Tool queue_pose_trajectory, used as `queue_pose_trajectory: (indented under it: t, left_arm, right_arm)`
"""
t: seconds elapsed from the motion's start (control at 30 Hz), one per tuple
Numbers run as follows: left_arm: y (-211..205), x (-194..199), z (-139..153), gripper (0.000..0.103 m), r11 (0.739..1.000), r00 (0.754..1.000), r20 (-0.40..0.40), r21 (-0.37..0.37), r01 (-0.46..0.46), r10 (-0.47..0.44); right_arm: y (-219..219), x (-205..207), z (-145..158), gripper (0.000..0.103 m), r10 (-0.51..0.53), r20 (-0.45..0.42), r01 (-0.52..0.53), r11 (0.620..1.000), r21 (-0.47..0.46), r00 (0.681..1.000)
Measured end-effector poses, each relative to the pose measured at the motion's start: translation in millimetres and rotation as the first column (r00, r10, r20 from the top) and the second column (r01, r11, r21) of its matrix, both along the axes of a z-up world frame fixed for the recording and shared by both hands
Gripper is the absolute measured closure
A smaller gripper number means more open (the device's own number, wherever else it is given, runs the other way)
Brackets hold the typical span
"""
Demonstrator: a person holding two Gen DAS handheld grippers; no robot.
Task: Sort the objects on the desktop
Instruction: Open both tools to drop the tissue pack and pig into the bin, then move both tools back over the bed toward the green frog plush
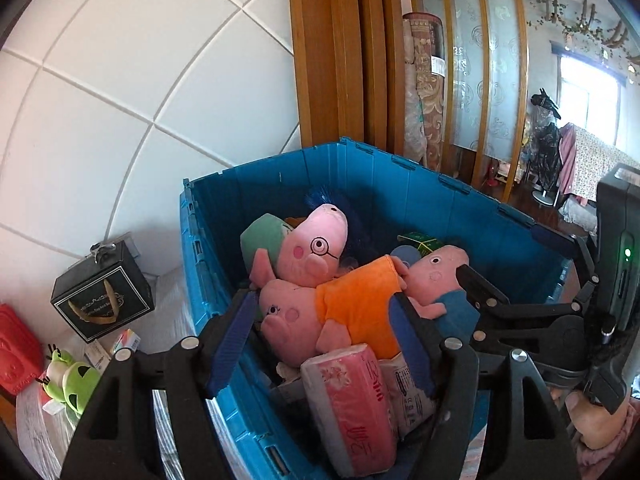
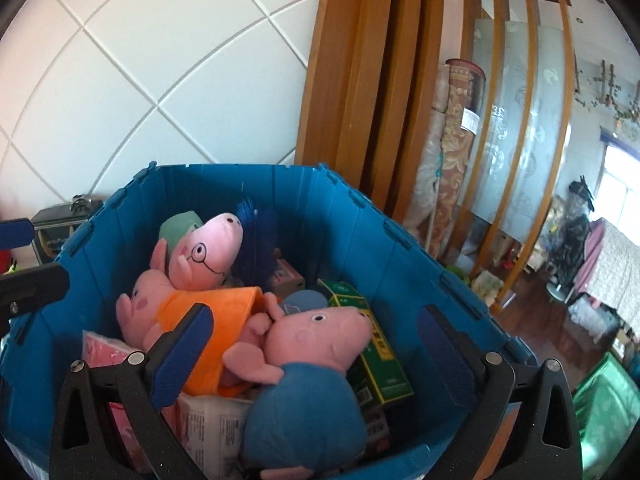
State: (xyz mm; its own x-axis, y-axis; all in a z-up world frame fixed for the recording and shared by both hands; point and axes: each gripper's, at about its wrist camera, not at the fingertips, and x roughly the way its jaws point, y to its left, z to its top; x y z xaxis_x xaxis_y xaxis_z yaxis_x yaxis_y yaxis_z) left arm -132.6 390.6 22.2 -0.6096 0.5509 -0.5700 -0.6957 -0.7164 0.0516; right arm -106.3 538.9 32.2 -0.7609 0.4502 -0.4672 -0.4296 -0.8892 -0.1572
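Observation:
A blue plastic crate (image 1: pixel 360 152) (image 2: pixel 240 172) holds three pink pig plushes: one with glasses (image 1: pixel 316 248) (image 2: pixel 204 252), one in an orange dress (image 1: pixel 352 300) (image 2: pixel 208 320), and one in blue (image 1: pixel 440 276) (image 2: pixel 312 344). Beside them lie a pink tissue pack (image 1: pixel 352 400), a white packet (image 2: pixel 216 420) and a green box (image 2: pixel 376 356). My left gripper (image 1: pixel 324 344) hovers open over the crate's near edge, the orange pig beyond its pads and untouched. My right gripper (image 2: pixel 314 350) stands wide open above the blue pig, gripping nothing.
Left of the crate sit a black gift box (image 1: pixel 104 300), green frog toys (image 1: pixel 72 380), a red case (image 1: pixel 16 352) and small cartons. A tiled wall, a wooden frame (image 2: pixel 360 100) and rolled carpets (image 2: pixel 448 184) stand behind. A hand (image 1: pixel 592 420) holds the right gripper.

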Motion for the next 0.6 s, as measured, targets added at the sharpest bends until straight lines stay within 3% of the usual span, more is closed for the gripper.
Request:
queue_pose_trajectory:
  t: [0.33,0.6]
  left_arm:
    - [-43,11,6,0.034,0.997,0.999,0.003,0.058,-0.043,0.043]
    - [-108,10,-1,0.034,0.985,0.990,0.018,0.099,-0.139,0.138]
  right_arm:
    - [-24,30,4,0.000,0.017,-0.015,-0.018,0.999,-0.037,1.000]
    - [-69,39,12,0.000,0.078,-0.028,-0.079,0.995,-0.052,0.997]
